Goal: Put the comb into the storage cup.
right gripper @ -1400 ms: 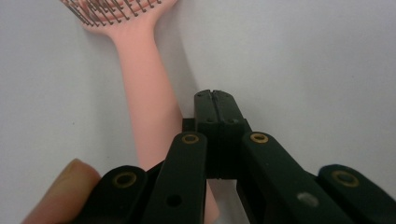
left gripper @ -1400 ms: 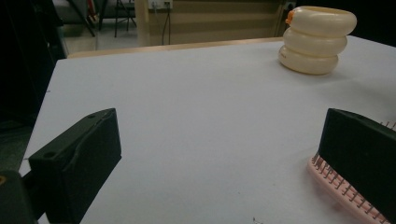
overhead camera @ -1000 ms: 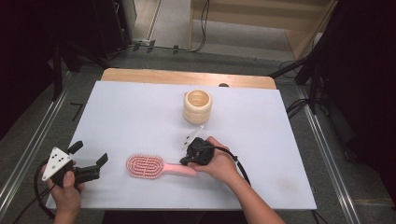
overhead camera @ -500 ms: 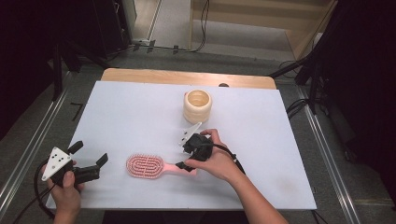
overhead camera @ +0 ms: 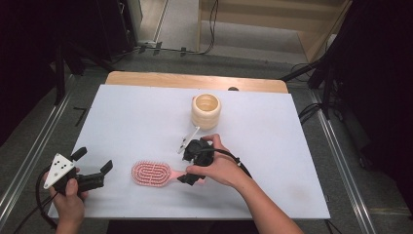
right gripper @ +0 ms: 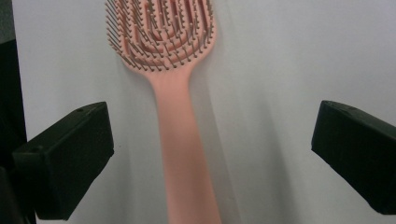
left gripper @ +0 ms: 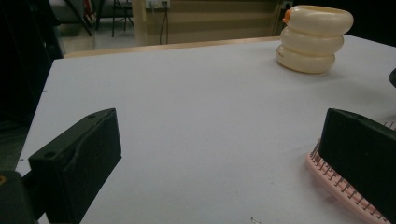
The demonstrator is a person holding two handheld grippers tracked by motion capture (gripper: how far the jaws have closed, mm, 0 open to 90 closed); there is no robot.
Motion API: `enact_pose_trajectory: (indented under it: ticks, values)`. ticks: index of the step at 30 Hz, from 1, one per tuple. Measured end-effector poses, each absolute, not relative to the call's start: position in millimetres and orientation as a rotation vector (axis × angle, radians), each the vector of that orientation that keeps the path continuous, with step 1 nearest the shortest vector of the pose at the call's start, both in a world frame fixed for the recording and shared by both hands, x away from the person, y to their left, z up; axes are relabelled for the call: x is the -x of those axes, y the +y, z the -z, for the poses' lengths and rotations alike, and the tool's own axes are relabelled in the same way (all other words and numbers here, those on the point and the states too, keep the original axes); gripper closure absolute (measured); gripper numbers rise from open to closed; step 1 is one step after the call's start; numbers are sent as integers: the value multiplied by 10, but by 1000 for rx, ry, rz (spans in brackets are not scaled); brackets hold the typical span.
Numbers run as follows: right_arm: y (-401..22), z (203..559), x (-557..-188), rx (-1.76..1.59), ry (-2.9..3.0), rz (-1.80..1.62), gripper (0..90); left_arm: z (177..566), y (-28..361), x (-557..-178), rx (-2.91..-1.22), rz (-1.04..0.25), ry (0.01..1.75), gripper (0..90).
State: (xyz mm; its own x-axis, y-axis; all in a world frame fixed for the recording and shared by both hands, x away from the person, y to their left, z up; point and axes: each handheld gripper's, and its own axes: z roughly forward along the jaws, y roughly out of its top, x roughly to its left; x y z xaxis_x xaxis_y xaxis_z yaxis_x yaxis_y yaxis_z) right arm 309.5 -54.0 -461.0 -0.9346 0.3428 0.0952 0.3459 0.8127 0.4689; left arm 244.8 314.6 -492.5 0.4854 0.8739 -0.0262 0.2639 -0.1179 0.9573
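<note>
A pink hairbrush (overhead camera: 151, 173) lies bristles up on the white table sheet (overhead camera: 136, 117), its handle pointing right. My right gripper (overhead camera: 187, 165) hovers open over the handle. In the right gripper view the handle (right gripper: 180, 140) runs up between the two wide-apart jaws, touching neither, to the bristled head (right gripper: 161, 32). My left gripper (overhead camera: 93, 161) is held open near the front left corner, a short way left of the brush head. In the left gripper view the brush head's edge (left gripper: 338, 189) shows just behind the right jaw.
A cream ribbed cup (overhead camera: 206, 111) stands upright behind the brush at mid-table, also seen as the cup (left gripper: 314, 39) at the upper right of the left gripper view. A wooden strip (overhead camera: 195, 81) borders the far edge. Cables trail on the floor beyond.
My right gripper has slid a little to the left along the brush handle, toward the head. The left gripper, brush and cup have stayed put.
</note>
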Motion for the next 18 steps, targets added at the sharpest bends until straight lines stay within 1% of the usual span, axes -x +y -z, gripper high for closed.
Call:
enact_pose_trajectory:
  ticks: [12, 14, 18]
  values:
    - [-374, 4711, -3073, 520, -2971, 689, 0, 4926, 3142, -2449, -1650, -706, 986, 0]
    - [-359, 4724, -3067, 523, -2981, 679, 35, 4925, 3143, -2448, -1650, -706, 985, 0]
    - [-323, 4740, -3055, 522, -2992, 651, 46, 4925, 3143, -2449, -1649, -705, 986, 0]
